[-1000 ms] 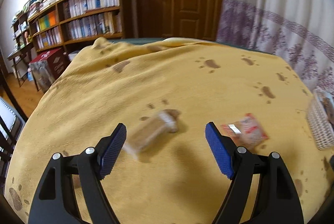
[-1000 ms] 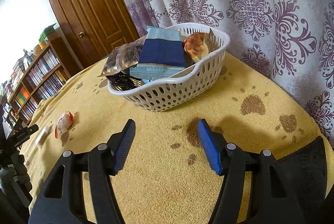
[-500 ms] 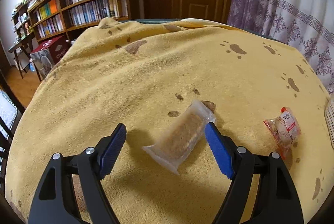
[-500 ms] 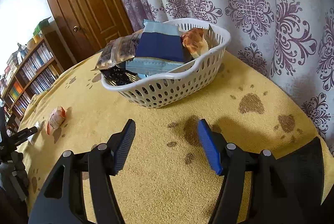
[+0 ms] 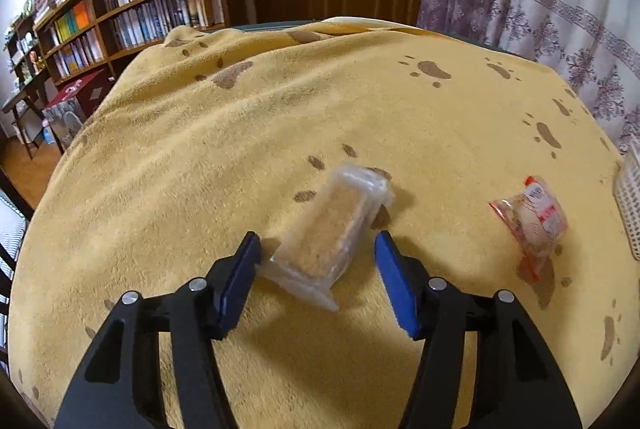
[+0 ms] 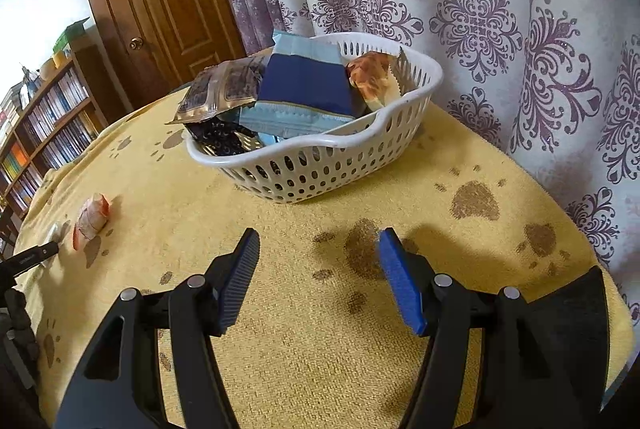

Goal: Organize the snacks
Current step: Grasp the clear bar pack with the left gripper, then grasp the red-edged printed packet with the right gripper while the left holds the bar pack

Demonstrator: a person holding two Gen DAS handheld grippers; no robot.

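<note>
A: Logging status. How far along is the sorting?

B: Mostly done, I judge. Basket [image 6: 316, 165] sits on the yellow cloth [image 6: 320, 349] near the curtain [image 6: 520, 29], already holding several packets: a blue pack [image 6: 308, 85] on top, a dark foil pouch [image 6: 218, 93] hanging over the rim, an orange-brown one [image 6: 374, 77] at the far end. Two snacks lie loose on the cloth: a clear-wrapped bar [image 5: 332, 229] and a red-and-white packet [image 5: 534, 219].

A: Left gripper [image 5: 316, 261]?

B: Jaws wide open, straddling the near end of the bar. Left pad looks to be just touching the wrapper's corner; right pad stands apart from it. Nothing gripped yet. The bar rests on the cloth, pointing away from the tongs.

A: Right gripper [image 6: 318, 269]?

B: Also wide open, empty, hovering over bare cloth in front of the basket, well apart from any snack.

A: What does each camera give that the other doesn't?

B: Left wrist shows the bar close up and the jaw alignment; of the basket it catches only a sliver of white mesh at the right edge. Right wrist shows the basket's contents and free space inside; there the red-and-white packet [image 6: 92, 221] is small at far left, and the bar is barely a pale scrap beside the other tool's tip.

A: Remaining?

B: Two items to move, by my estimate.
</note>
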